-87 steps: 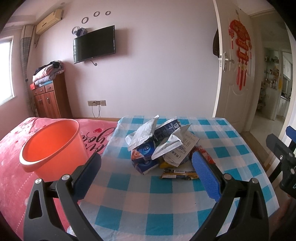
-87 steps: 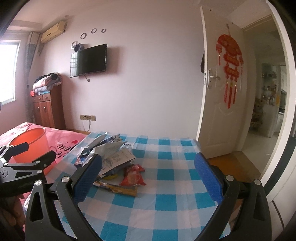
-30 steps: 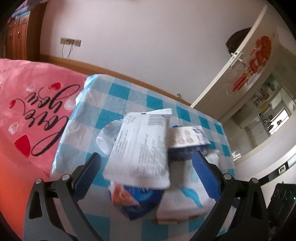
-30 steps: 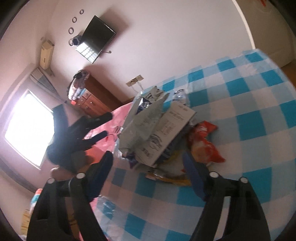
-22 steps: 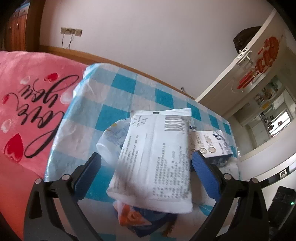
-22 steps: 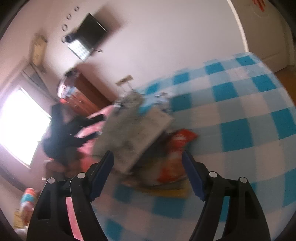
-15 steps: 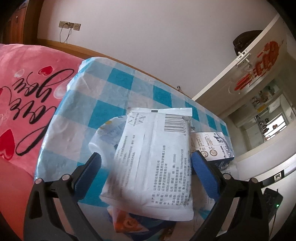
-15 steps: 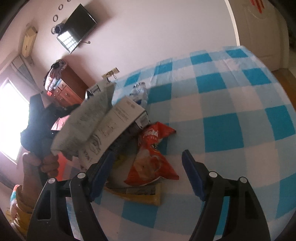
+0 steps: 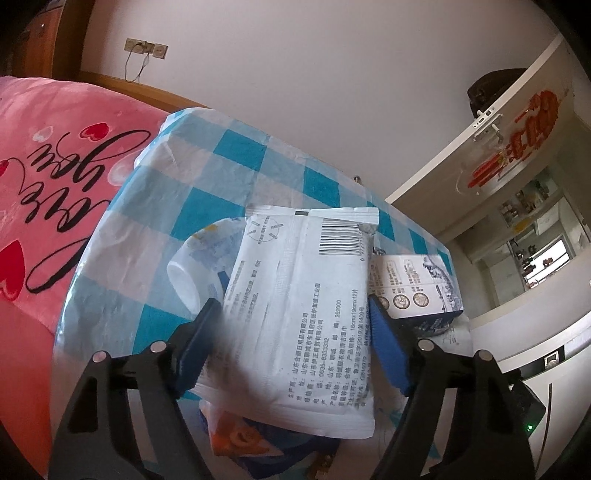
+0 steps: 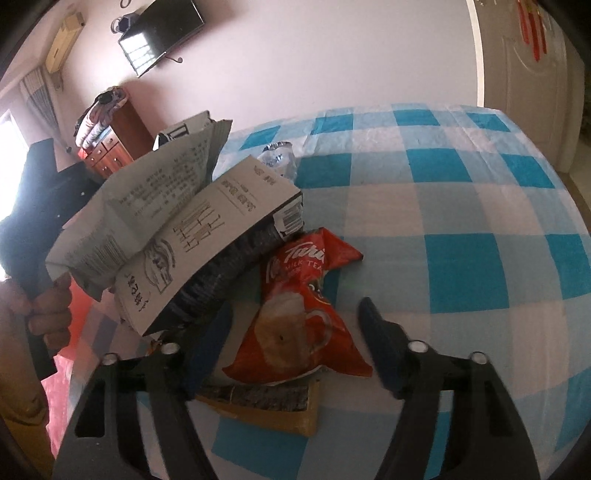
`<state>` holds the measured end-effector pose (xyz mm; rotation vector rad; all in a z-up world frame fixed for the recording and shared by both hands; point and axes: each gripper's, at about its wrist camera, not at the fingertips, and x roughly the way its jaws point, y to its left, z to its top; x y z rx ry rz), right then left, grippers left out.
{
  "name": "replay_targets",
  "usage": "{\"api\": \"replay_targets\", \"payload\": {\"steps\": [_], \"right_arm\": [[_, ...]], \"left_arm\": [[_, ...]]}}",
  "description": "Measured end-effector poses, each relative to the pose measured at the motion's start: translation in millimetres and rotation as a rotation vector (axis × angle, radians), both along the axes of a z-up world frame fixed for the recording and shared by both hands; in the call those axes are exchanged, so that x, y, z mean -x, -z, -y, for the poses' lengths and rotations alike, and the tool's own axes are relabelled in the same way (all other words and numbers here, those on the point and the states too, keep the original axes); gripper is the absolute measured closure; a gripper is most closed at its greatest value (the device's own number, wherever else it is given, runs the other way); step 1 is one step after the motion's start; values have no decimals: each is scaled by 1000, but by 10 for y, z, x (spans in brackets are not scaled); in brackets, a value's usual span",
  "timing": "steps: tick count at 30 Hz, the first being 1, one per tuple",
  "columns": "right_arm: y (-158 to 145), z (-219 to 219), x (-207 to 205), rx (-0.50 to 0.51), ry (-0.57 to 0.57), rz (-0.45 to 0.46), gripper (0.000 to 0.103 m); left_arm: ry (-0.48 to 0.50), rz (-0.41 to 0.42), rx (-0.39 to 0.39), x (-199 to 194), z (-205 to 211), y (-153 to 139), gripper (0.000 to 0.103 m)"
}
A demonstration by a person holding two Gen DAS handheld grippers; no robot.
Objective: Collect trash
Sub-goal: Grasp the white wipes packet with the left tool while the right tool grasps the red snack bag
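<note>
**Left tongs around white printed pouch; right tongs spread over red milk-tea packet**

Left wrist view: left gripper with blue-padded fingers on either side of a white printed pouch, barcode at the top edge, Chinese text down the face. Left pad against the pouch's edge, right pad at the opposite edge; firmness of the pinch cannot be told. Pouch on top of the trash pile, over a blue-and-orange wrapper. White cup-shaped container just behind the pouch on the left, a milk carton just beside it on the right. Whole pile on the blue-and-white checked tablecloth. Pink bedspread with hearts and script to the left, wall socket behind, white door with red ornament to the right.

Right wrist view: right gripper spread wide, nothing between the fingers. Red milk-tea packet flat on the cloth between and just ahead of the fingertips, not touched. Yellow wrapper partly under it, nearer the camera. Large grey-white carton tilted over the pile on the left. Crumpled clear plastic bottle behind the carton. Wall-mounted TV and wooden cabinet in the background.
</note>
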<state>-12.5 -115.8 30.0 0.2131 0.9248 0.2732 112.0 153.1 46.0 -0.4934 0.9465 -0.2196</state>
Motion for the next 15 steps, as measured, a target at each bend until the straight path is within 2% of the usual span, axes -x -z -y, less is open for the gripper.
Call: {"api": "replay_targets", "payload": {"steps": [1, 3, 15], "right_arm": [[3, -11, 8, 21, 2, 8, 44], [8, -28, 11, 39, 0, 18, 47], [5, 88, 226, 24, 43, 37, 51]], "left_arm": [[-1, 0, -2, 30, 7, 0, 25], [-6, 0, -3, 86, 6, 0, 26], [11, 48, 9, 549, 62, -114, 27]]}}
